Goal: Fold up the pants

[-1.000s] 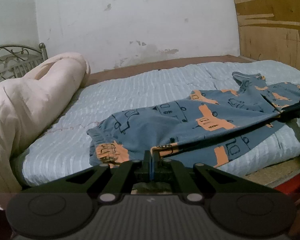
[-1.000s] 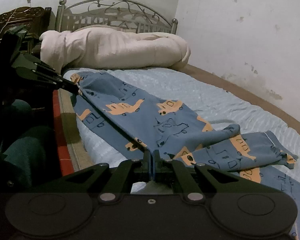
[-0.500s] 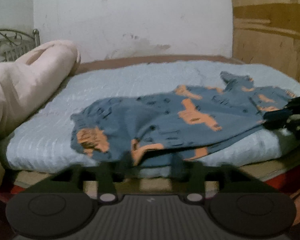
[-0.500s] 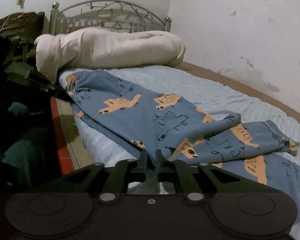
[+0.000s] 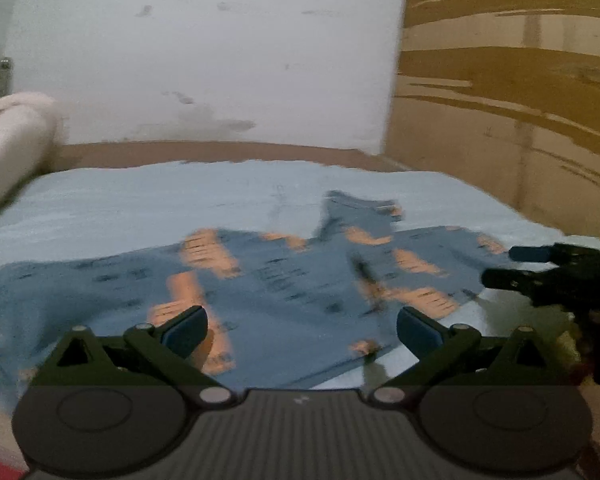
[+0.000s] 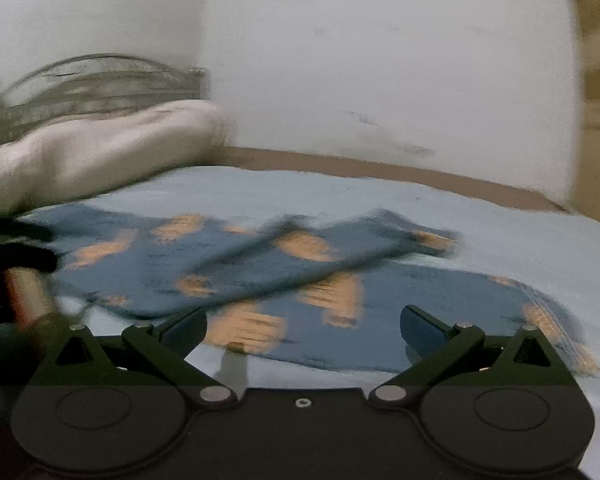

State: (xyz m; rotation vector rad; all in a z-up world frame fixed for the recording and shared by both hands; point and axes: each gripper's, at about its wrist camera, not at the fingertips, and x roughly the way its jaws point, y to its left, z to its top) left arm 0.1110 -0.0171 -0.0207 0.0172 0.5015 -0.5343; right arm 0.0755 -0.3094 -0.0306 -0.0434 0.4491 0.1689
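Observation:
Blue pants with orange prints lie loosely across the near part of the light blue bed; they also show in the right wrist view, one leg lying over the other. My left gripper is open and empty, just above the pants' near edge. My right gripper is open and empty, over the near edge of the pants. The right gripper also shows at the right of the left wrist view, and the left gripper at the left edge of the right wrist view. Both views are motion-blurred.
A rolled cream duvet lies at the head of the bed before a metal headboard. A white wall runs along the far side. A wooden panel stands at the foot. The blue sheet is bare beyond the pants.
Both grippers let go of the pants' edge and opened wide. The stretched cloth dropped onto the bed. Both cameras swung toward the far wall.

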